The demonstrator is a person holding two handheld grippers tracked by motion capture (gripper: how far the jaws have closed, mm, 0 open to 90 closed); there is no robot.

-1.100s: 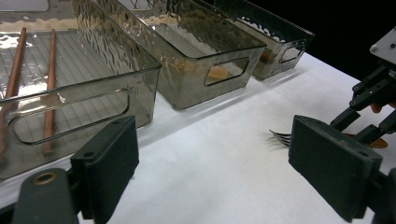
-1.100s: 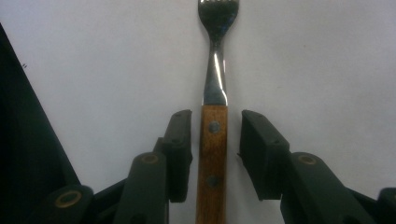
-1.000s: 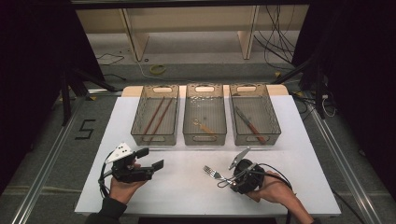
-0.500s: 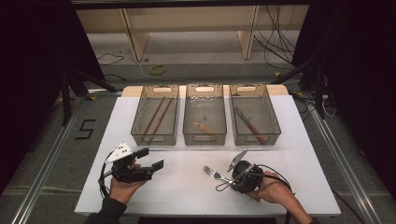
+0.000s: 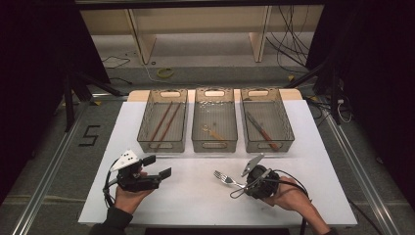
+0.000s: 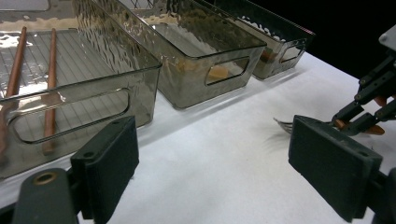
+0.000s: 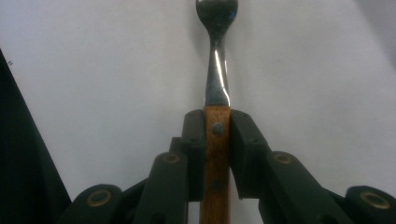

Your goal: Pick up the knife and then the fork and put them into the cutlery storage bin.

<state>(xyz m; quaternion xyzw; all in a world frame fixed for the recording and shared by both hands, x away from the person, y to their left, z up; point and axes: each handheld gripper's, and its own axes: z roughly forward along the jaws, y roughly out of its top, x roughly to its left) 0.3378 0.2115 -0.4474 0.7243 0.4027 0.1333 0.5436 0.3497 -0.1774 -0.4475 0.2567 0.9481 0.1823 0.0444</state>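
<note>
A fork (image 5: 224, 178) with a wooden handle lies on the white table (image 5: 195, 200), tines pointing left. My right gripper (image 5: 241, 185) is shut on that handle; its jaws have just been closing with the handle between them. In the right gripper view the pads press both sides of the fork (image 7: 215, 79) handle, right gripper (image 7: 217, 126). My left gripper (image 5: 157, 166) is held at the front left, open, with nothing between its fingers (image 6: 109, 161). Past them the left gripper view shows the fork (image 6: 283, 124) and the right gripper (image 6: 359, 120).
Three clear bins stand in a row at the back. The left bin (image 5: 161, 147) holds two brown chopsticks (image 5: 164, 120), the middle bin (image 5: 214, 146) a small wooden-handled piece, and the right bin (image 5: 269, 147) a knife (image 5: 262, 129). Dark floor surrounds the table.
</note>
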